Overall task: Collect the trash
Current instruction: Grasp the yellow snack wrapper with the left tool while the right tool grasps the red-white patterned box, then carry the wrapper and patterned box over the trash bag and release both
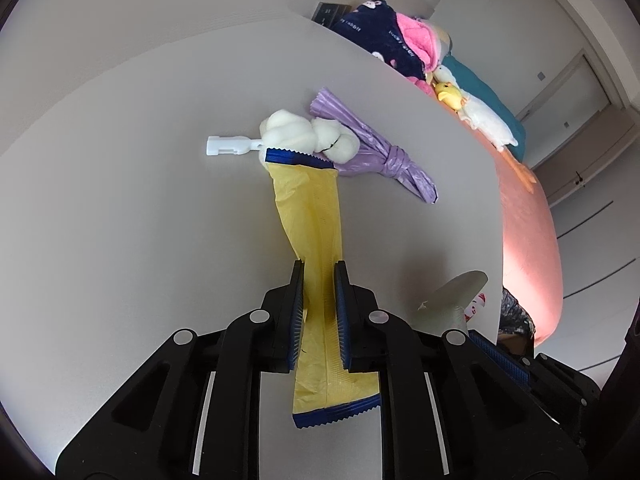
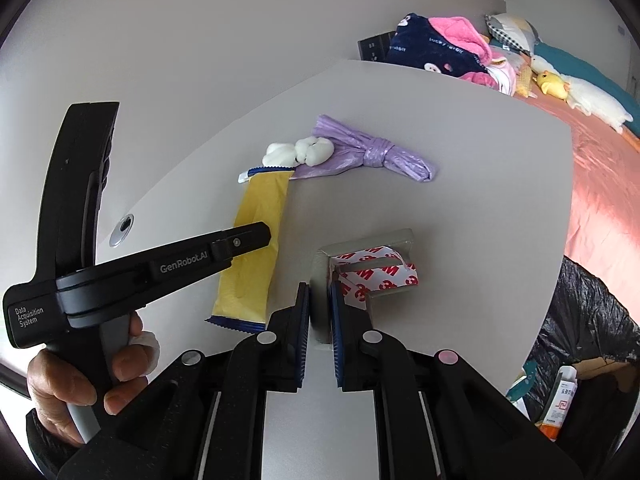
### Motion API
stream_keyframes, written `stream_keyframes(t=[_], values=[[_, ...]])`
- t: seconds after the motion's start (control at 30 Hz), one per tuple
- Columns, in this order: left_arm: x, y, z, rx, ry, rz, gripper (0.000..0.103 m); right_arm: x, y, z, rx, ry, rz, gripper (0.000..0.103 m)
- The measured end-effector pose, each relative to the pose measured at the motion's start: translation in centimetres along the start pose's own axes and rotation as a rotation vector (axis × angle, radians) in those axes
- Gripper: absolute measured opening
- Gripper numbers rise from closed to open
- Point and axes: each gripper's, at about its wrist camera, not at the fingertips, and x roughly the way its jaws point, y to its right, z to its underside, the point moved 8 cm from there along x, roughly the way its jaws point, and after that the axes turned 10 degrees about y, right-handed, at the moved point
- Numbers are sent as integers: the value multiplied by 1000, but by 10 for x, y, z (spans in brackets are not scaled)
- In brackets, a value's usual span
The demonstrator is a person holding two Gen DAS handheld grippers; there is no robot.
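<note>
Grey desk [image 2: 460, 184] fills both views, with a pale wall behind it and a bed [image 2: 600, 184] with a pink cover along its right side. At far left in the right wrist view, a hand [image 2: 80, 380] grips the handle of the left gripper [image 1: 319, 292]. Its jaws are pinching the yellow wrapper [image 1: 312, 216], which has blue serrated ends and runs lengthwise between the jaws, away from the camera. At the wrapper's far end lie a white plastic piece [image 1: 230, 146] and white cotton wads [image 1: 304, 132], touching one another. Just right of the wads lies a knotted purple bag [image 1: 384, 160], flat on the desk. Nearer the camera and right of the wrapper, the right gripper [image 2: 319, 300] is closed on a clear plastic packet [image 2: 368, 268] holding red-and-white printed paper; the packet's near edge sits between the narrow jaws. On the bed beyond the desk are a navy-and-pink blanket [image 2: 436, 48], a yellow plush [image 2: 554, 82] and a white plush [image 2: 596, 104]. At lower right, beside the desk edge, stands a black bin bag [image 2: 588, 312] with cartons at its foot.
</note>
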Motion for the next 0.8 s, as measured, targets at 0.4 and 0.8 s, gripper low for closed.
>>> stream_keyframes(t=[0.4,0.8], values=[[-16,47,12,99,25,36,14,-40,37,-5,75,59,4,12],[-28,83,35,130,25,78,14,-74,73,4,129,94,21,12]])
